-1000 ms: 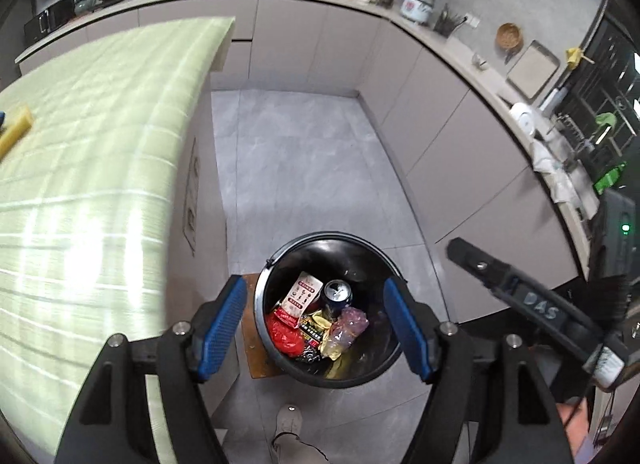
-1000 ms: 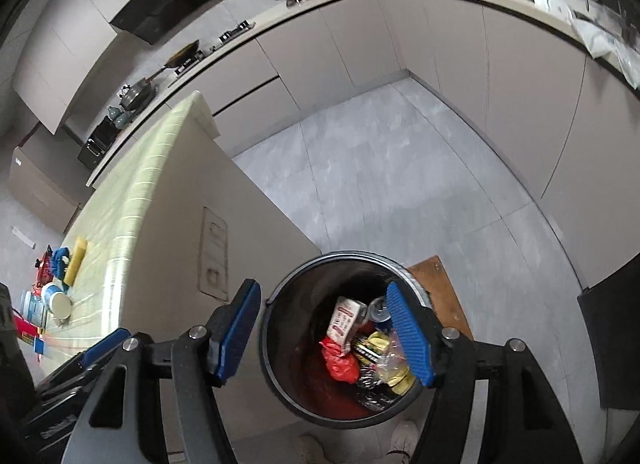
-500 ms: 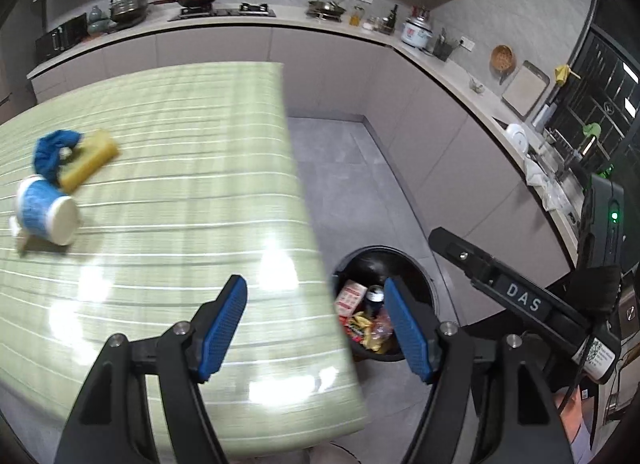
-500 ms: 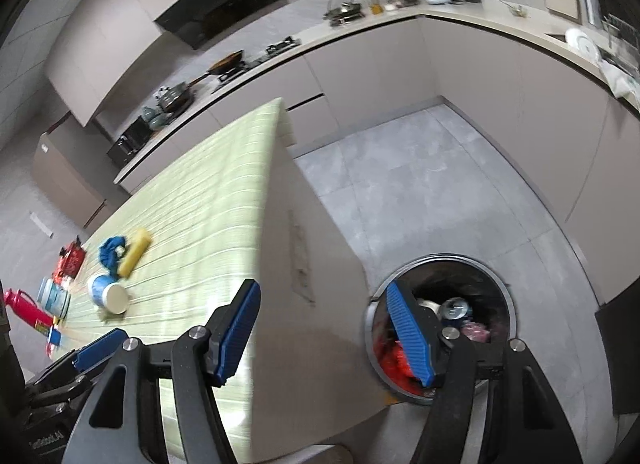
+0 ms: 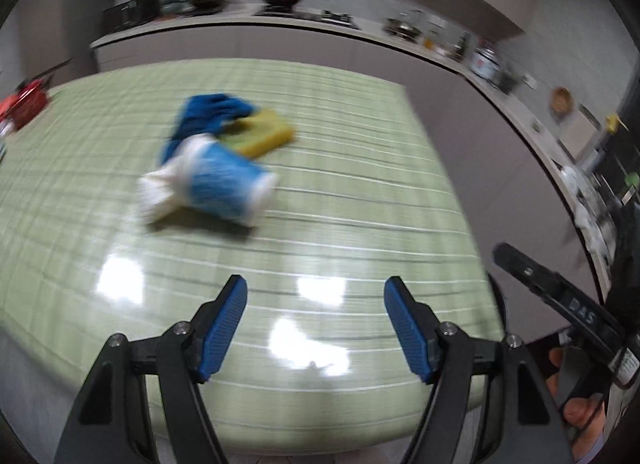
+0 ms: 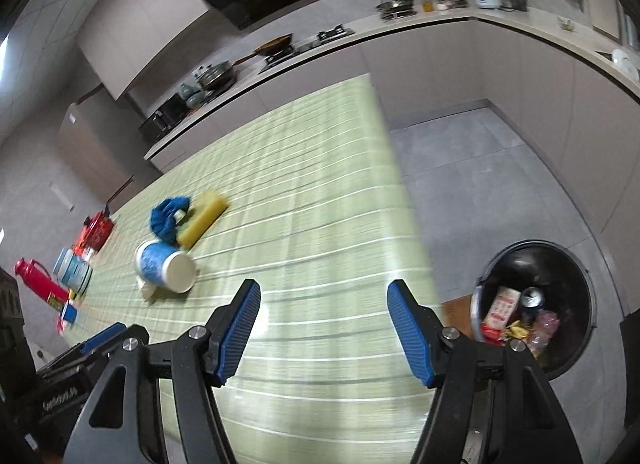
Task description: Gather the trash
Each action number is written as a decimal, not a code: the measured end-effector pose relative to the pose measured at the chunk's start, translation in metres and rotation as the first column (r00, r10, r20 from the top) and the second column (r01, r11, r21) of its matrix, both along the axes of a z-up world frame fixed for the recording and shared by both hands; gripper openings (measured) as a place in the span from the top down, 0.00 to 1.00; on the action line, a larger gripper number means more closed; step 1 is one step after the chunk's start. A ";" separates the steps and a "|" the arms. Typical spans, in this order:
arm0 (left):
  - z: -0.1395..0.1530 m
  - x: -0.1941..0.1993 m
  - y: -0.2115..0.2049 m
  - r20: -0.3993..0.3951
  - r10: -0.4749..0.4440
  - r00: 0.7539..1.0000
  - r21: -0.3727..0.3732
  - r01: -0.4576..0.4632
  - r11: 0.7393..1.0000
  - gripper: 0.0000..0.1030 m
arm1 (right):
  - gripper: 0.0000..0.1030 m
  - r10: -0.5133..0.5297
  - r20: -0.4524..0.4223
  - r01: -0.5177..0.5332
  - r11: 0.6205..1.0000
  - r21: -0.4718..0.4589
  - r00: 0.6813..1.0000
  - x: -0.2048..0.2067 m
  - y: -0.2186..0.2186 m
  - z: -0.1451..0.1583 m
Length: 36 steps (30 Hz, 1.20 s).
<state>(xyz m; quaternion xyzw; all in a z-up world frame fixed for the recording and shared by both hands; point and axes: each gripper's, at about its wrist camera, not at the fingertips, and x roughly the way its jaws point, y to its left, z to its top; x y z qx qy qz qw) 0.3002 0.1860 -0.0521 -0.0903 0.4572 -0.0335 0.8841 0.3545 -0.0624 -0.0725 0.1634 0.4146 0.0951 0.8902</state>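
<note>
A blue and white paper cup (image 5: 218,188) lies on its side on the green striped table (image 5: 360,200), with crumpled white paper (image 5: 154,194) at its mouth. It also shows in the right wrist view (image 6: 164,270). Behind it lie a blue cloth (image 5: 206,118) and a yellow sponge (image 5: 260,136). My left gripper (image 5: 316,328) is open and empty over the table's near part. My right gripper (image 6: 324,330) is open and empty over the table's right edge. The black trash bin (image 6: 560,264) stands on the floor at the right, holding several wrappers and a can.
A red bottle (image 6: 38,278), tins and small items (image 6: 74,270) stand at the table's far left. Kitchen counters (image 6: 420,24) with pots run along the back and right walls. Grey floor (image 6: 500,184) lies between table and cabinets.
Both grippers have swung left from above the bin to over the table. The cup, cloth and sponge have come into closer view. Both grippers stay open and empty.
</note>
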 end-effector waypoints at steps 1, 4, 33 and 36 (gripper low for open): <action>-0.002 0.000 0.009 -0.005 0.021 1.000 0.000 -0.021 1.000 0.30 | 0.34 0.012 -0.004 -0.012 1.000 -0.002 1.000 0.001 0.006 -0.001; -0.008 0.004 0.039 -0.023 0.100 0.995 -0.005 -0.100 0.995 0.30 | 0.34 0.053 -0.012 -0.054 0.998 -0.012 0.998 0.006 0.027 -0.001; -0.029 0.054 0.160 -0.053 0.269 0.962 0.059 -0.266 0.962 0.30 | 0.34 0.364 -0.073 -0.365 0.931 -0.001 0.929 0.073 0.199 -0.044; -0.030 0.066 0.163 -0.060 0.234 0.970 0.045 -0.232 0.972 0.30 | 0.34 0.326 -0.107 -0.330 0.944 -0.022 0.939 0.077 0.204 -0.052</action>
